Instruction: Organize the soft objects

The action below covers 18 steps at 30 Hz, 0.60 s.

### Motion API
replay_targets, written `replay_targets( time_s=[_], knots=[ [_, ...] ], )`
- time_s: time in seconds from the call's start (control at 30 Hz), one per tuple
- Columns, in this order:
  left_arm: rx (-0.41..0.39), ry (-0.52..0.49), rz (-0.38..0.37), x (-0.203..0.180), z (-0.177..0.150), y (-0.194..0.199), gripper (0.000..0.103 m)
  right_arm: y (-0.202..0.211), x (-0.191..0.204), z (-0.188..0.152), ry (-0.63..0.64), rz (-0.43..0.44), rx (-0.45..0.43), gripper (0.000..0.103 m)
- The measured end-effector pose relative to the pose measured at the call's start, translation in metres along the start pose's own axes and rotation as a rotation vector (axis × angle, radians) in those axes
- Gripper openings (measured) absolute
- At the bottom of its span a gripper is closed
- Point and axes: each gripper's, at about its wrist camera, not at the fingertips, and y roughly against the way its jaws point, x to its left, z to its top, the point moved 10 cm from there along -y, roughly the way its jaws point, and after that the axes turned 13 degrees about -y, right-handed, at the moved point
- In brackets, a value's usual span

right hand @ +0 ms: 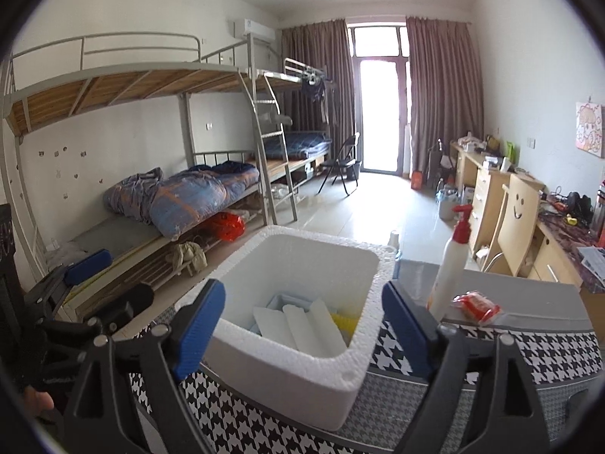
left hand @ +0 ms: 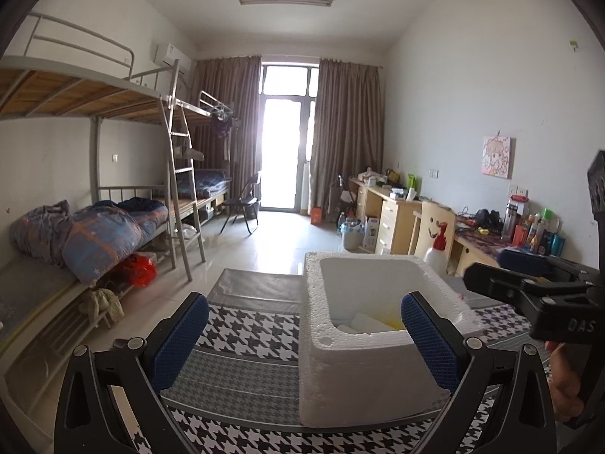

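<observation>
A white foam box [right hand: 302, 359] stands on a table under a houndstooth cloth [right hand: 491, 348]. Inside it lie white foam strips [right hand: 298, 325], a yellow piece [right hand: 346, 321] and a pale blue item [right hand: 291, 299]. My right gripper [right hand: 302, 295] is open just in front of the box's near rim, its blue pads [right hand: 198, 321] touching nothing. My left gripper [left hand: 304, 314] is open too, at the box's [left hand: 359, 378] left front corner and holding nothing. A red soft packet [right hand: 477, 306] lies on the cloth to the right of the box.
A white pump bottle with a red top [right hand: 452, 261] stands beside the red packet. Bunk beds with a rolled quilt [right hand: 181, 200] line the left wall, and desks with a wooden chair [right hand: 518, 223] line the right. The right gripper's black frame [left hand: 529, 291] juts in beside the box.
</observation>
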Motion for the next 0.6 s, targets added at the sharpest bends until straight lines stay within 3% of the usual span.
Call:
replay_targets(
  time_s=[0.07,0.17,0.6],
  knots=[
    [-0.011,-0.004,-0.001,-0.002,0.003,0.005,0.102,0.006,-0.001,0.002,0.000,-0.007,-0.020,0.098],
    [-0.023,-0.017,-0.008,-0.007,0.007,0.012,0.102,0.020,-0.004,0.006,-0.011,-0.018,-0.076,0.102],
    [-0.062,-0.057,-0.068,-0.034,0.014,0.034,0.102,0.054,-0.018,-0.004,-0.020,-0.061,-0.136,0.102]
  ],
)
